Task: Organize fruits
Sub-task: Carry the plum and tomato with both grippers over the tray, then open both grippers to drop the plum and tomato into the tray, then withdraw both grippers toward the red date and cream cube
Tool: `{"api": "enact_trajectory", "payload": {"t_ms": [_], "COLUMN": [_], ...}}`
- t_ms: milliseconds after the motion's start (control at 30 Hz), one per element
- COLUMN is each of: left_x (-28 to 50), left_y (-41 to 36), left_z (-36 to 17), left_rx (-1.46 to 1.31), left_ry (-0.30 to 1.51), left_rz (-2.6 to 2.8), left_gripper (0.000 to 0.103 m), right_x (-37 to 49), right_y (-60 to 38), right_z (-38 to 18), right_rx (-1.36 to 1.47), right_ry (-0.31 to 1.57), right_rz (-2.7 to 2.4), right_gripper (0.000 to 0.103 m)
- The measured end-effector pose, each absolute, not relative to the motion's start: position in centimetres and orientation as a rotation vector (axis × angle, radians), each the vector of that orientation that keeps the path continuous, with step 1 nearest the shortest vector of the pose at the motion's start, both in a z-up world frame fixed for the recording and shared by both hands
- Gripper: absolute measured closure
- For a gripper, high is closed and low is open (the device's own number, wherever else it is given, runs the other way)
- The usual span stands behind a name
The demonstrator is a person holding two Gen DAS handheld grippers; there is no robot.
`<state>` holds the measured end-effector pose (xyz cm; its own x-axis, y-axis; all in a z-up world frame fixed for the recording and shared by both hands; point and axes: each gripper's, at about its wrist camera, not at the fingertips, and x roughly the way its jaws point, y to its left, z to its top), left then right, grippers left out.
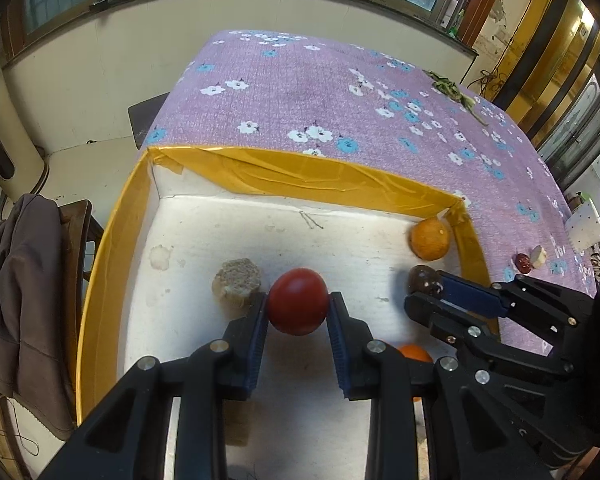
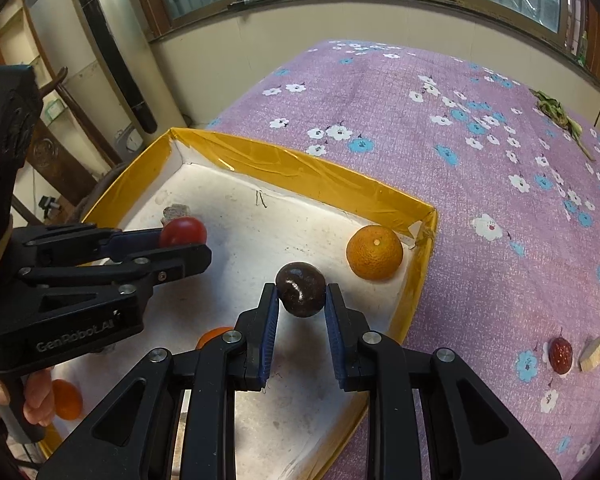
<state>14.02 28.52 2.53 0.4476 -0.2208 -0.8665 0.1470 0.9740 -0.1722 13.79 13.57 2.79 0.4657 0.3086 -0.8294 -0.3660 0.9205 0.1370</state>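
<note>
My left gripper [image 1: 298, 306] is shut on a round red fruit [image 1: 297, 306], held just above the white floor of a yellow-rimmed box [image 1: 300, 176]. My right gripper [image 2: 301, 295] is shut on a dark brown round fruit [image 2: 300, 289], over the box's right part. In the left wrist view the right gripper [image 1: 428, 294] enters from the right with the dark fruit [image 1: 422, 278] at its tip. An orange [image 2: 374, 252] lies in the box's far right corner. A brownish rough lump [image 1: 237, 283] lies left of the red fruit. Another orange fruit [image 2: 214, 337] lies partly hidden under my right gripper.
A purple flowered cloth [image 2: 480, 184] covers the table beyond the box. On it at the right lie a small red fruit [image 2: 560, 355] and a pale wedge [image 2: 593, 354]. Green stems [image 1: 456, 94] lie at the far side. A jacket [image 1: 20, 300] hangs on a chair at left.
</note>
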Motion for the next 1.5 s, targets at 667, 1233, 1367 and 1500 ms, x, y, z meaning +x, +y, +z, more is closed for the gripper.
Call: {"api": "enact_trajectory", "payload": {"t_ms": [667,1233,1367,1500], "left_x": [13.6,9.8,8.4,6.7], "left_y": [29.8,31.5,31.4,30.4], "left_z": [2.4,4.9,5.6,6.3], "left_rx": [-0.044,-0.028,-0.024,-0.023], "left_ry": [1.077,0.999,0.974,0.947], "left_rz": [-0.204,-0.122,-0.099,-0.081], "left_gripper": [0.053,0.039,0.034,0.026], "right_x": [13.8,11.2,9.5,7.0], "right_y": [14.7,13.7,12.7,11.5], "right_z": [2.5,4.1,4.9,5.8], "right_rx": [-0.212,-0.237,-0.194,-0.159], "right_ry": [1.005,0.974,0.970,0.956], "right_rz": [0.399,0.380,0.406,0.425], "right_gripper": [0.079,0.070,0.070,0.065]}}
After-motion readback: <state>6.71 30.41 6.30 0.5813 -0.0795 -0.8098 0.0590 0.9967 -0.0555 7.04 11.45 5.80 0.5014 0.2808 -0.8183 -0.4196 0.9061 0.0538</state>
